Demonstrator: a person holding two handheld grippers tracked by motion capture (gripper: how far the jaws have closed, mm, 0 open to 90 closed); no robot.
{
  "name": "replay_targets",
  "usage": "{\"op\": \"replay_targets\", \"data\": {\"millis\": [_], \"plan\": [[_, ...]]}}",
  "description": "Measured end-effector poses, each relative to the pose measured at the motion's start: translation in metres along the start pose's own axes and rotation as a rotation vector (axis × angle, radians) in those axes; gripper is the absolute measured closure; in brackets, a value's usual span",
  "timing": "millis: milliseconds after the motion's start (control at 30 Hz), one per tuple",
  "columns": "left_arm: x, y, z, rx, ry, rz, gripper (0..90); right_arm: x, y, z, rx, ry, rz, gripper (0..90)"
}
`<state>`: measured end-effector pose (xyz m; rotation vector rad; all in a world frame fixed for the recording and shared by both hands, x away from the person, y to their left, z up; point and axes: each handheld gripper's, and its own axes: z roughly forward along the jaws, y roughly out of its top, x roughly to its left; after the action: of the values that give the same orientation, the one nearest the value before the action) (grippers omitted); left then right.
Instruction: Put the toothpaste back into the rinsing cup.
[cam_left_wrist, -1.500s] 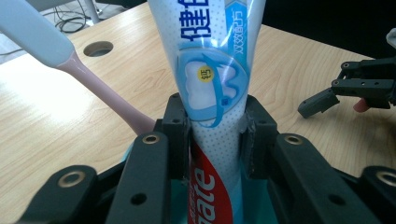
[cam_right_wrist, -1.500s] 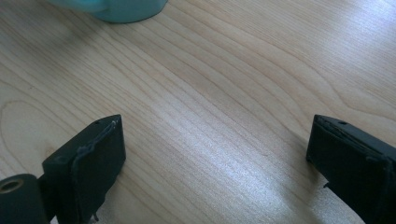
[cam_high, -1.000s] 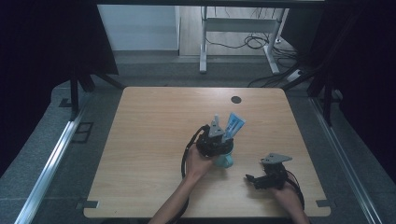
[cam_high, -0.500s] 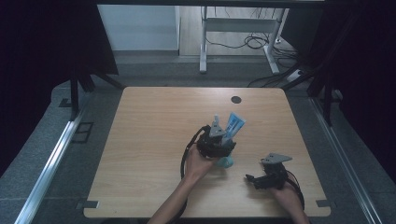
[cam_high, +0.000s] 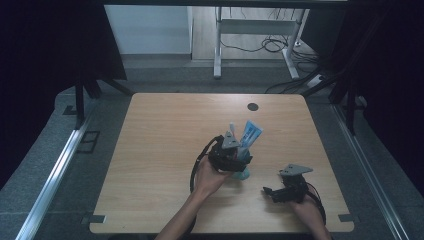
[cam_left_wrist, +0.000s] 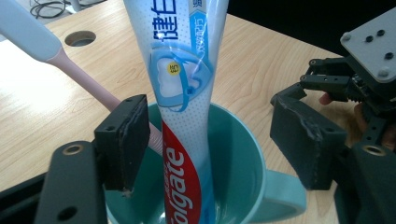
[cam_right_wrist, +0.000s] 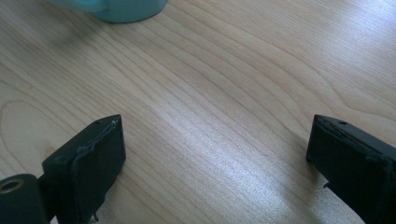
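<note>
A teal mug (cam_left_wrist: 243, 154) stands on the wooden table (cam_high: 165, 150) with a white, blue and red toothpaste tube (cam_left_wrist: 187, 70) and a pink-handled toothbrush (cam_left_wrist: 79, 70) upright in it. My left gripper (cam_left_wrist: 215, 116) is open at the mug's rim. Its jaws have just been opening, and the tube stands between them with neither pad pressing on it. In the high view the left gripper (cam_high: 235, 152) sits just behind the mug (cam_high: 243, 173), and the tube (cam_high: 250, 134) pokes up past it. To the mug's right, my right gripper (cam_high: 267, 191) rests open, with bare wood between its jaws (cam_right_wrist: 219, 135).
A round cable hole (cam_high: 253, 106) is at the table's far side. The mug's base (cam_right_wrist: 121, 9) lies at the top left of the right gripper view. Dark curtains, metal rails and a table leg frame surround the table.
The left gripper has shifted very slightly toward the near left beside the mug. The mug, tube and right gripper stay where they were.
</note>
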<state>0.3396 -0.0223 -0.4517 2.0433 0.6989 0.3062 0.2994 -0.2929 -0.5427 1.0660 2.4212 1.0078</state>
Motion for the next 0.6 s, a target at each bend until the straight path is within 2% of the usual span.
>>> {"op": "replay_targets", "data": {"millis": [133, 167, 300, 367, 600], "plan": [[-0.001, 0.001, -0.004, 0.004, -0.002, 0.005, 24.4, 0.000, 0.000, 0.000, 0.000, 0.000, 0.000, 4.4], [-0.001, 0.001, -0.005, 0.005, -0.003, 0.007, 20.3, 0.000, 0.000, 0.000, -0.001, -0.001, 0.001, 4.4], [-0.002, 0.002, -0.008, 0.014, 0.001, 0.008, 15.0, 0.000, 0.000, 0.000, -0.001, -0.001, 0.001, 4.4], [-0.003, 0.003, -0.010, 0.035, 0.004, 0.019, 13.8, 0.000, 0.000, 0.000, -0.001, -0.001, 0.001, 4.4], [-0.004, 0.002, -0.013, 0.040, -0.014, 0.026, 10.0, 0.000, 0.000, 0.000, 0.000, -0.001, 0.000, 4.4]]}}
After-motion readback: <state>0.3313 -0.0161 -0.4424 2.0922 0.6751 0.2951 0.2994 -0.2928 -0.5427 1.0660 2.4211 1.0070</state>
